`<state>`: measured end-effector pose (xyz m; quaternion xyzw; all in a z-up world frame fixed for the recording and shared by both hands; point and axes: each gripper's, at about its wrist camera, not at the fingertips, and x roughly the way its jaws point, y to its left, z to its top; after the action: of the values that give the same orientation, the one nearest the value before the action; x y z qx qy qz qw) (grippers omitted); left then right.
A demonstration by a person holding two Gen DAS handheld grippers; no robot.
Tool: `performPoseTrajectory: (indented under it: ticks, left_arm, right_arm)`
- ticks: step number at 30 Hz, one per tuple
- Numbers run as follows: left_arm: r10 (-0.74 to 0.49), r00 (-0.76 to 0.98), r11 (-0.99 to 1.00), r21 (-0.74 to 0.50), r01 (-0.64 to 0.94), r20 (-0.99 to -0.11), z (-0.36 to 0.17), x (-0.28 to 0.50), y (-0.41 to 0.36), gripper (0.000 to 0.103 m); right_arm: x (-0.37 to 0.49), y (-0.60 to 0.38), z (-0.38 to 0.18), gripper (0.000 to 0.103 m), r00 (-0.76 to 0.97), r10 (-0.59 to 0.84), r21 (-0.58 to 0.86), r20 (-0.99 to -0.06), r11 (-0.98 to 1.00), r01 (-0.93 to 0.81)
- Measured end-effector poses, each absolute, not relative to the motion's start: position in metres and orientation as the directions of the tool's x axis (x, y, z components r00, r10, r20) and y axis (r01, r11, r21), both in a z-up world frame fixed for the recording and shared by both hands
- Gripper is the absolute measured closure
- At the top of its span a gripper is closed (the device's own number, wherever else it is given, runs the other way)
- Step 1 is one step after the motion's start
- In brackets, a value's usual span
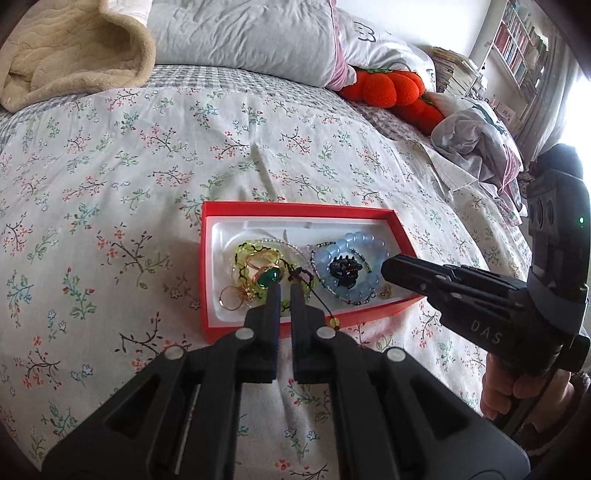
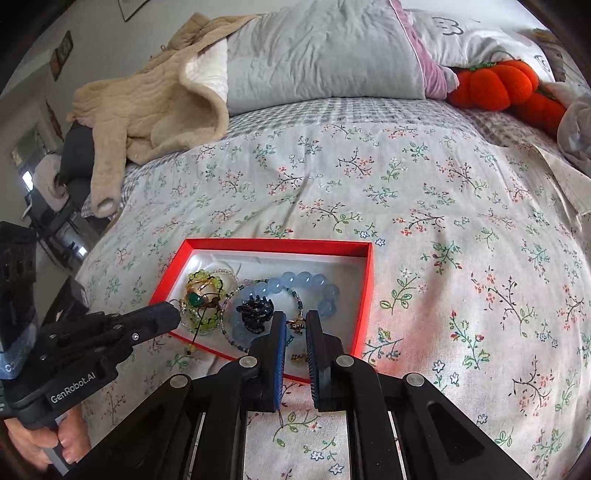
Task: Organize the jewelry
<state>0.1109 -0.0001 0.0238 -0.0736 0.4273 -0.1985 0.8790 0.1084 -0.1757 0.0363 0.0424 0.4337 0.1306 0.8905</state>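
Observation:
A red box [image 1: 295, 208] [image 2: 277, 242] with a white lining lies on the floral bedsheet. In it are a blue bead bracelet [image 1: 354, 240] [image 2: 295, 278], a black hair claw [image 1: 345, 269] [image 2: 255, 314], a green-stone gold ring [image 1: 271, 277] [image 2: 195, 299], a yellow-green beaded bracelet [image 1: 240, 254] and a thin gold ring [image 1: 231, 299]. A black cord ending in a yellow bead [image 1: 334, 323] [image 2: 191, 347] drapes over the near rim. My left gripper [image 1: 285, 291] [image 2: 176, 309] hovers by the green ring, its jaws a sliver apart and empty. My right gripper [image 2: 296, 317] [image 1: 384, 266] hangs shut over small gold pieces [image 2: 299, 357].
A beige blanket [image 1: 74, 48] and grey pillows [image 1: 251, 33] lie at the head of the bed. Orange plush pumpkins [image 1: 388, 88] and crumpled cloth [image 1: 476, 136] sit at the right. A bookshelf [image 1: 517, 48] stands beyond. Floral sheet surrounds the box.

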Motion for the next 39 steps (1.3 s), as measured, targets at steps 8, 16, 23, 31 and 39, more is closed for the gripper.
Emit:
performPoseTrajectory:
  ticks: [8,16,23,31,39]
  left_arm:
    - [-0.39,0.579,0.921,-0.297,0.253,-0.716,0.033,0.108,0.009,0.061]
    - [-0.306,0.59,0.952,-0.235,0.195,-0.747,0.038,0.09,0.013,0.032]
    - [-0.194,0.576,0.981,-0.175,0.089,-0.794,0.035,0.061,0.022,0.006]
    - [-0.087,0.536,0.996,-0.072,0.049,-0.84,0.032,0.032,0.026,0.001]
    - [-0.106,0.506,0.994,-0.096,0.046,-0.856,0.021,0.018,0.031,0.001]
  right_arm:
    - [0.107,-0.18,0.043,0.089,0.593,0.285,0.217,-0.753,0.959,-0.184]
    - [0.087,-0.193,0.06,0.078,0.603,0.282,0.246,-0.746,0.958,-0.144]
    - [0.065,-0.208,0.074,0.033,0.626,0.217,0.253,-0.749,0.967,-0.034]
    - [0.039,-0.197,0.08,0.012,0.554,0.071,0.108,-0.83,0.994,0.034]
    - [0.011,-0.184,0.064,0.008,0.549,0.037,0.049,-0.835,0.999,0.008]
